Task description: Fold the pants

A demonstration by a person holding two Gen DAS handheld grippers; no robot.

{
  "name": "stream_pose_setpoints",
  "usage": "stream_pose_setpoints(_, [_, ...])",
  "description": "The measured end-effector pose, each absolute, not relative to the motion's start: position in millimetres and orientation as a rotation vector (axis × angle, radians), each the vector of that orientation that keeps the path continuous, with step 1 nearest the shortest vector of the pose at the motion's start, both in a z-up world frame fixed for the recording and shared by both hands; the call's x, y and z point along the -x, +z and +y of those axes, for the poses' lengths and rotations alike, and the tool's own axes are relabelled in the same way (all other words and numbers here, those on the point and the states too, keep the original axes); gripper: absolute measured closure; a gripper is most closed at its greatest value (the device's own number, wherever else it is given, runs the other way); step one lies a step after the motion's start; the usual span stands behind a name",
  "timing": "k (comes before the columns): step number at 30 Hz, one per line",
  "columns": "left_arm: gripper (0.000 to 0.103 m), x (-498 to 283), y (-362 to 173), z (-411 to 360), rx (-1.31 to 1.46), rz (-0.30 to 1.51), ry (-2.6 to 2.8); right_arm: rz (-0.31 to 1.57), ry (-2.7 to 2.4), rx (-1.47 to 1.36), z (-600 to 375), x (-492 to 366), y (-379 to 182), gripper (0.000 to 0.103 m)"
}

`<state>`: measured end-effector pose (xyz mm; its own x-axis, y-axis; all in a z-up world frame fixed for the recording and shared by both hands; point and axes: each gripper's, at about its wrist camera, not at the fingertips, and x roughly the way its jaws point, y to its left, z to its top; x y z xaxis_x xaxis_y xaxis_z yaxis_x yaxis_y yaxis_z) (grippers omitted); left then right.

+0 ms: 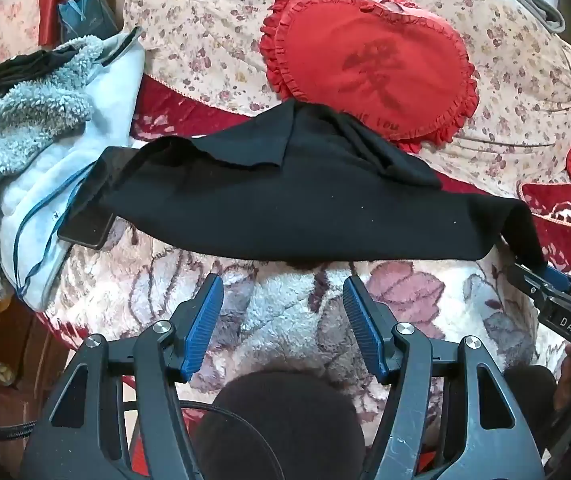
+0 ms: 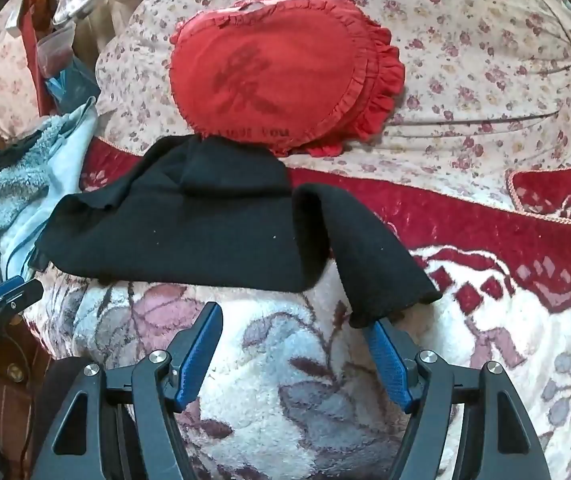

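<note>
Black pants (image 1: 285, 196) lie bunched across the fleecy floral blanket (image 1: 285, 312), their far edge touching a red heart pillow. My left gripper (image 1: 283, 284) is open and empty just short of the pants' near edge. In the right wrist view the pants (image 2: 205, 236) lie ahead, and one black flap drapes over the tip of the right finger. My right gripper (image 2: 293, 320) is open, its jaws wide apart. It also shows at the right edge of the left wrist view (image 1: 545, 280), at the pants' right end.
A red ruffled heart pillow (image 1: 373, 76) lies behind the pants on a floral quilt (image 1: 205, 20). A grey fleece garment (image 1: 17, 132) and a dark phone (image 1: 85, 228) lie at the left. A red patterned blanket (image 2: 485, 232) spreads to the right.
</note>
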<state>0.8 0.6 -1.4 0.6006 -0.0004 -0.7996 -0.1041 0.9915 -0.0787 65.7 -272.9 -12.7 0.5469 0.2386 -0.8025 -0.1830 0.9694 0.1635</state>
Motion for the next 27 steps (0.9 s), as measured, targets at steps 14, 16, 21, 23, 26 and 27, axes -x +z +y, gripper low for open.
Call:
stream_pose_setpoints(14, [0.041,0,-11,0,0.122,0.92,0.072,0.982,0.25,-0.064,-266,-68,-20,0.033])
stream_pose_setpoints(16, [0.041,0,-13,2,0.127,0.923,0.074,0.99,0.248,-0.066,-266,-69,-22,0.033])
stream_pose_setpoints(21, [0.041,-6,-14,10,0.151,0.944,0.079,1.006,0.244,-0.071,-267,-71,-27,0.033])
stream_pose_setpoints(23, [0.041,-8,-17,13,0.16,0.953,0.084,1.016,0.247,-0.075,-268,-73,-30,0.033])
stream_pose_setpoints(26, [0.041,-13,-22,18,0.178,0.98,0.092,1.032,0.25,-0.088,-269,-78,-34,0.033])
stream_pose_setpoints(27, [0.041,-14,-23,20,0.189,0.986,0.09,1.037,0.248,-0.087,-268,-79,-36,0.033])
